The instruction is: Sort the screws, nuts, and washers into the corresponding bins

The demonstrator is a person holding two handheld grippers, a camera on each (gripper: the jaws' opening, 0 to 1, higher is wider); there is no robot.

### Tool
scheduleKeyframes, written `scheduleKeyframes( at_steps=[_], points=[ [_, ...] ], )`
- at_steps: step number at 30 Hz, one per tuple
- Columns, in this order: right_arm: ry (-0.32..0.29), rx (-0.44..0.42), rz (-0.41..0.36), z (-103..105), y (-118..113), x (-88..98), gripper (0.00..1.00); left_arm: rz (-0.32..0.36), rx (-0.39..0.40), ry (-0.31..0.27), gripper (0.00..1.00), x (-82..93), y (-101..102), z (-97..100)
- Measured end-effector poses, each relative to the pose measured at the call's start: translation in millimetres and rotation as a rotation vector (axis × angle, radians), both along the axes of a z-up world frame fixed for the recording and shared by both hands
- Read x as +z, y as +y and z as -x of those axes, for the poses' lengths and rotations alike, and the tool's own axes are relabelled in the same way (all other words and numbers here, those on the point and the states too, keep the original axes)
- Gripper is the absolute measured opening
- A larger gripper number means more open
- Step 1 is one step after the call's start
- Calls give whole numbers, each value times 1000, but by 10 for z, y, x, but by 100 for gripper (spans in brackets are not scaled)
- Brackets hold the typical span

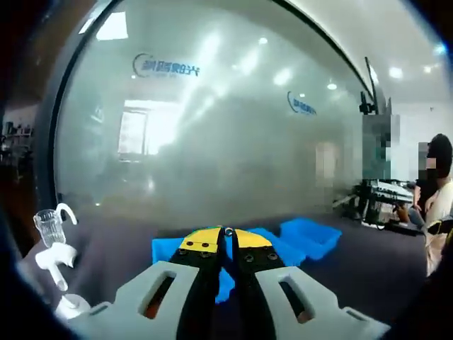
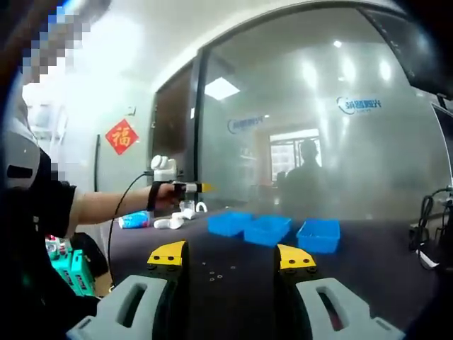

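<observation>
In the left gripper view the left hand-held gripper (image 1: 227,233) rises from the bottom with its yellow-tipped jaws pressed together, clenched with nothing visible between them. Just past its tips on the dark table (image 1: 368,265) sit the blue bins (image 1: 309,236), close together in a loose row, with a frosted glass wall (image 1: 233,134) bearing blue logos behind them. At the left edge of that view a small clear glass piece (image 1: 49,225) stands on white plastic parts (image 1: 60,273). In the right gripper view the right hand-held gripper (image 2: 231,256) has its jaws spread well apart, released and holding nothing. Between and just beyond its yellow tips a few small pieces of hardware (image 2: 218,270) lie scattered on the table (image 2: 382,265); they are too small to tell screws from nuts or washers. Farther back on the table three blue bins (image 2: 267,229) stand side by side. The other hand-held gripper (image 2: 185,188) shows at the left of that view, gripped by a person's hand (image 2: 164,195) above the table's far left end, its yellow tip pointing right; a pile of white objects (image 2: 175,219) and a blue-labelled item (image 2: 134,220) lie below it. A red paper sign (image 2: 122,136) hangs on the wall behind
</observation>
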State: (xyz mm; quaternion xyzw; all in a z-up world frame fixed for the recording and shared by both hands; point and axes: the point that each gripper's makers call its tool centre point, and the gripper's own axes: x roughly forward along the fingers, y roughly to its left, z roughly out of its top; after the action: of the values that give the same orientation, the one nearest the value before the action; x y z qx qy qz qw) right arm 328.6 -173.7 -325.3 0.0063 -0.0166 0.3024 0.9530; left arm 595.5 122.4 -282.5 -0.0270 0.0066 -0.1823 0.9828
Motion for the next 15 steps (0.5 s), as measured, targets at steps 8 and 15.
scheduleKeyframes(
  at_steps=[8, 15],
  points=[
    [-3, -2, 3, 33, -18, 8, 43, -35, 77, 57, 5, -215, 215, -390],
    [-4, -3, 6, 44, -18, 20, 43, -8, 115, 136, 5, -423, 286, -603]
  ],
)
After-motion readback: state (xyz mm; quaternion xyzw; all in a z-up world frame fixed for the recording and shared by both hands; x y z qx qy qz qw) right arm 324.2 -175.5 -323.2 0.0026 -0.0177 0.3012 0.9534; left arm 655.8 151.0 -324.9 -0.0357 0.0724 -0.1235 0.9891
